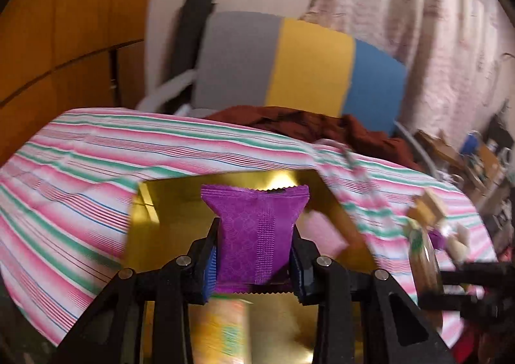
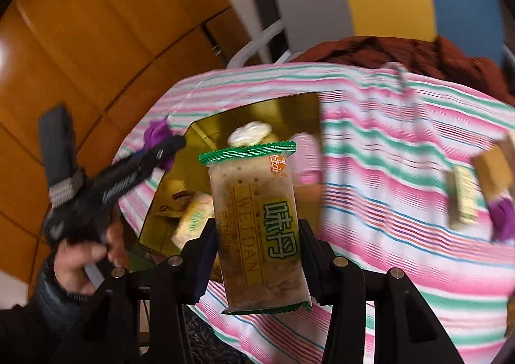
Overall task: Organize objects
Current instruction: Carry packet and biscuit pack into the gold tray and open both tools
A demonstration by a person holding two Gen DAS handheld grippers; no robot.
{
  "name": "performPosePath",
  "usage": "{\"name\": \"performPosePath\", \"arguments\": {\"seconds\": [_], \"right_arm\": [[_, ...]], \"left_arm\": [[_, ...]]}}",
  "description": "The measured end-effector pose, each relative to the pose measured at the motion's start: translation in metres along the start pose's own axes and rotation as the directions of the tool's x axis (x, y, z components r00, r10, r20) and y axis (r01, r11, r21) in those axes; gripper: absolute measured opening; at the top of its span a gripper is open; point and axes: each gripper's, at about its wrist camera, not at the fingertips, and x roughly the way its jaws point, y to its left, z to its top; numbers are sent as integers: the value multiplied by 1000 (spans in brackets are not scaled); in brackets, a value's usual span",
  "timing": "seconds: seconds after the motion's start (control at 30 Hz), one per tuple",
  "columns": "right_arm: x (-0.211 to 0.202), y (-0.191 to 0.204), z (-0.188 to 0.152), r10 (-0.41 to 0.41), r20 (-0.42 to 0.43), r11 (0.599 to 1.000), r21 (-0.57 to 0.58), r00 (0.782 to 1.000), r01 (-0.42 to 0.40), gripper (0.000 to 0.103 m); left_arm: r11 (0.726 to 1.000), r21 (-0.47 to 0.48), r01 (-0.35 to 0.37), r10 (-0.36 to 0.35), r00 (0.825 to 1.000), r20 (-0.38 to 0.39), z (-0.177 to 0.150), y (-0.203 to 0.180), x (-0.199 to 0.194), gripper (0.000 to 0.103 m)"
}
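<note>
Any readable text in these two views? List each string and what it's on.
"WEIDAN": vertical, on the green-edged cracker packet held in the right gripper.
"味丹": large green characters on the same packet.
Small orange logo near the packet's top: too small to read.
Purple packet in the left gripper: embossed pattern only, no text.
Snacks in the gold tray and loose packets on the striped cloth: too blurred to read.

Striped pink-green-white cloth covers the surface, carrying a gold tray near its middle, loose snack packets toward the right edge, and crumpled brown fabric at the far side.
</note>
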Motion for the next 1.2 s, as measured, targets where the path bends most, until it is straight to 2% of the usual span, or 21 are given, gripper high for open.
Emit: {"name": "performPosePath", "arguments": {"seconds": [0.07, 0.1, 0.17, 0.2, 0.23, 0.3, 0.43, 0.5, 0.57, 0.7, 0.77, 0.87, 1.0, 1.2], "right_arm": [[19, 14, 1, -3, -37, 1000, -27, 999, 2, 49], [30, 21, 1, -5, -55, 999, -35, 998, 4, 50], [45, 28, -2, 1, -74, 999, -37, 997, -4, 53], [51, 31, -3, 8, -81, 999, -35, 997, -11, 57], [57, 34, -5, 11, -89, 1000, -27, 996, -13, 65], [62, 37, -9, 13, -96, 999, -31, 995, -16, 69], [64, 38, -17, -28, -91, 998, -56, 995, 23, 72], [58, 41, -20, -70, -59, 995, -73, 996, 65, 80], [52, 44, -22, -112, -25, 990, -92, 993, 109, 92], [39, 50, -27, -174, 38, 978, -113, 984, 178, 97], [31, 51, -31, -210, 86, 969, -113, 974, 219, 103], [23, 50, -33, -252, 135, 956, -116, 958, 268, 103], [9, 49, -35, -314, 212, 935, -98, 925, 340, 103], [-7, 44, -39, -355, 286, 919, -68, 890, 388, 103]], "left_arm": [[999, -6, -38, 38, 999, -34, 6, 15, 10, 39], [999, -21, -44, 43, 998, -48, 9, 23, 15, 50], [996, -62, -58, 53, 996, -71, 9, 36, 20, 61], [996, -77, -54, 49, 996, -73, 8, 41, 20, 65], [995, -83, -55, 49, 996, -69, 7, 42, 20, 67], [994, -87, -62, 58, 997, -45, 3, 45, 14, 75], [993, -87, -84, 83, 996, -11, -7, 39, -8, 75], [993, -74, -95, 96, 995, 9, -14, 32, -20, 75], [992, -73, -103, 105, 994, 24, -20, 25, -31, 75], [992, -62, -107, 110, 993, 50, -32, 10, -48, 75], [992, -53, -115, 118, 992, 53, -37, 4, -52, 75], [991, -29, -127, 129, 990, 51, -45, -5, -57, 75], [992, -6, -123, 123, 991, 47, -54, -16, -62, 75], [992, 24, -125, 124, 992, 38, -64, -28, -64, 75]]}}
